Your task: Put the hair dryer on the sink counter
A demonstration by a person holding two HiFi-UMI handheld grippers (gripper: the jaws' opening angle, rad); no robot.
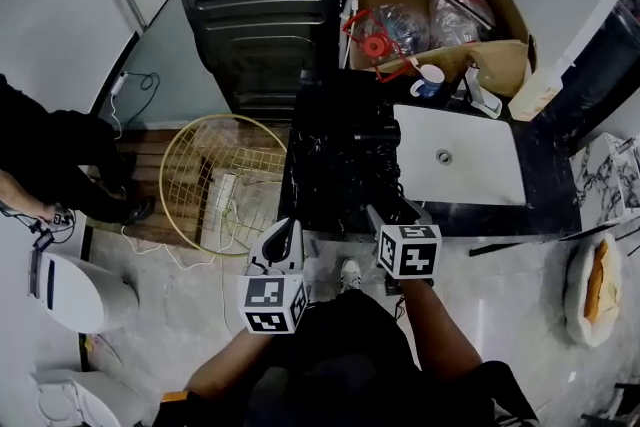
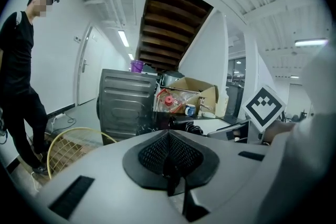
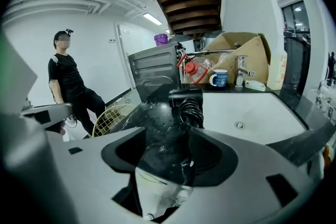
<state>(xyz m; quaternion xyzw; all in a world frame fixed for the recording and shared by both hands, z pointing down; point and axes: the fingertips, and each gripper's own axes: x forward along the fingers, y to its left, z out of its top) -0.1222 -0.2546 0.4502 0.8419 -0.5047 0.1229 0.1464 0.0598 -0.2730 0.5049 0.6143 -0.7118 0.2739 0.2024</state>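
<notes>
Hair dryer (image 3: 185, 98) lies on the dark marble desk (image 1: 318, 197), cord coiled against its body, just beside the white sink basin (image 1: 480, 165) on its left in the head view. Nothing touches it.

My right gripper (image 3: 163, 165) is at the desk's near edge, short of the dryer, jaws spread wide with nothing between them. My left gripper (image 2: 169, 173) is off to the side, jaws pressed together, empty.

Judgement: placement looks done, dryer resting on the counter free of both grippers. All that's left, if anything, is drawing the grippers clear.
</notes>
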